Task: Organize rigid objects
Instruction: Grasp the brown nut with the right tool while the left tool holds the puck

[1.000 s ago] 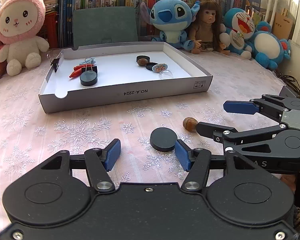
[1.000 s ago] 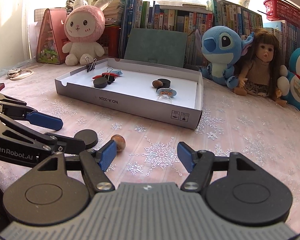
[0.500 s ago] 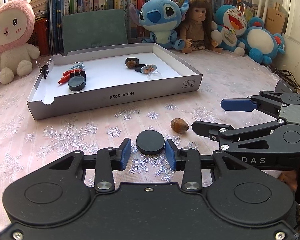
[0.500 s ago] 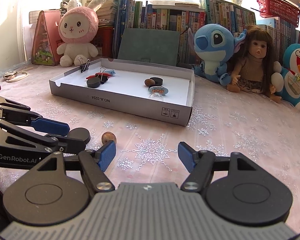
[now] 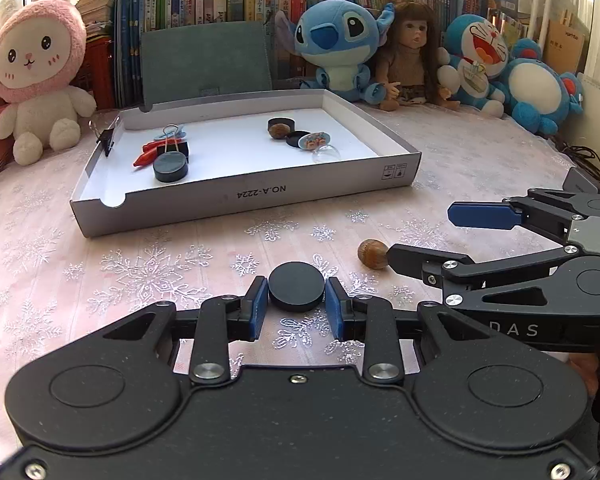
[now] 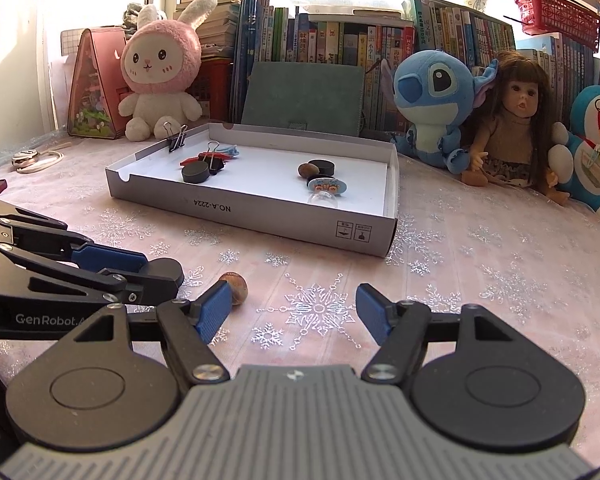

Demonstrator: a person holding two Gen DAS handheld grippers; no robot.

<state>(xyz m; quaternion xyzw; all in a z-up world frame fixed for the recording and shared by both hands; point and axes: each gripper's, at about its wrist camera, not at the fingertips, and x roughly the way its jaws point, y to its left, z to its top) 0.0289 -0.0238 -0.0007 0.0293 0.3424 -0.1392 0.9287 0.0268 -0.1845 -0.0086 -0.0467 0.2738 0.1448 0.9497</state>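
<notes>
Black puck (image 5: 296,286) between left tongs (image 5: 296,309) hides its contact.

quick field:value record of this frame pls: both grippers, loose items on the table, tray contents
left gripper: shut on black disc, disc on the tablecloth
right gripper: open, nothing between its fingers
acorn: loose on the cloth, just outside the right gripper's left finger
tray: white cardboard box lid, beyond both grippers
tray left group: black disc, binder clips, red piece
tray right group: black discs, nut, clear dome piece
tray rim: binder clip clipped on the left wall
</notes>
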